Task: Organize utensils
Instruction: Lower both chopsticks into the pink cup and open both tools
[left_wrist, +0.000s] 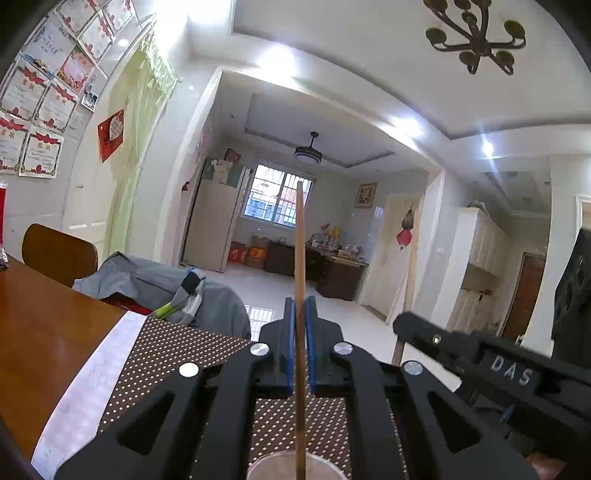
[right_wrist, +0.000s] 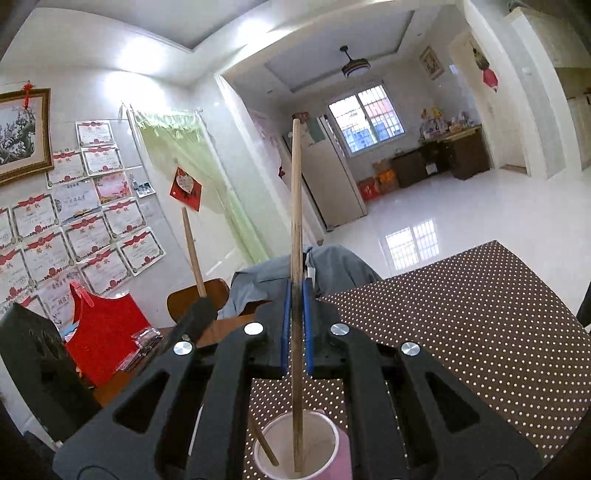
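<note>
Over the dotted mat: both grippers hover above a brown, white-dotted placemat (right_wrist: 480, 314) on the wooden surface (left_wrist: 48, 325).
Left gripper (left_wrist: 301, 332): jaws pressed onto a slim, pale wooden chopstick (left_wrist: 300, 258), held upright, lower tip over a white paper cup (left_wrist: 291, 469).
Right gripper (right_wrist: 295, 314): jaws pinching a second, darker wooden chopstick (right_wrist: 296, 221), its lower end already inside the pink-sided cup (right_wrist: 299, 443).
Count: two chopsticks, one per gripper; in the right view the slanted stick end at the cup rim looks like the left one's tip. One cup.
Handling: judged light, stiff and smooth; each is pinched near its lower third, so the long top can swing or twist.
Cup: probably light and easily tipped; lower straight, avoid pushing the rim.
Grip advice: hold near mid-length, release once the tip rests inside.
</note>
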